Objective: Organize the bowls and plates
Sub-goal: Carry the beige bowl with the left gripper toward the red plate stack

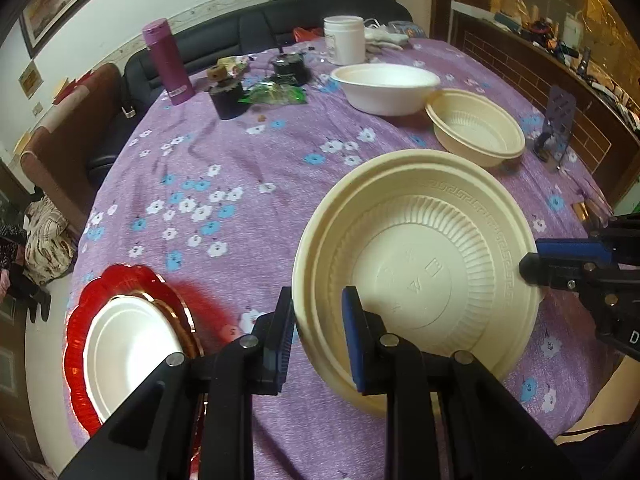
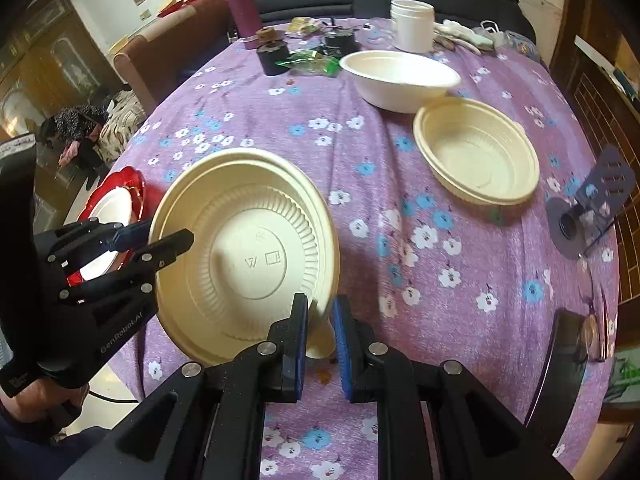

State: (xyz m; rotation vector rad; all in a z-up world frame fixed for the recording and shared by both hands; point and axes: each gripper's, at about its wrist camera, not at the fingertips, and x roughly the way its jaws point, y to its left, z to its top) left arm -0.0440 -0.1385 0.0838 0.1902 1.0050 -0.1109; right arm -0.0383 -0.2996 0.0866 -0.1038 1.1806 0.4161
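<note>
A cream plastic bowl (image 1: 420,268) is held tilted above the purple floral tablecloth (image 1: 224,168). My left gripper (image 1: 318,336) is shut on its near rim. My right gripper (image 2: 320,336) is shut on the opposite rim of the same bowl (image 2: 244,256). Each gripper shows in the other view, the right gripper (image 1: 532,268) at the bowl's right edge and the left gripper (image 2: 168,240) at its left edge. A second cream bowl (image 1: 476,128) and a white bowl (image 1: 384,88) sit further back. A white plate (image 1: 128,348) lies on a red plate (image 1: 80,320) at the left.
At the back of the table stand a magenta bottle (image 1: 166,60), a white jar (image 1: 344,38), black cups (image 1: 228,98) and green wrappers (image 1: 276,94). A purple phone stand (image 1: 558,124) is at the right. A dark sofa (image 1: 280,20) is behind.
</note>
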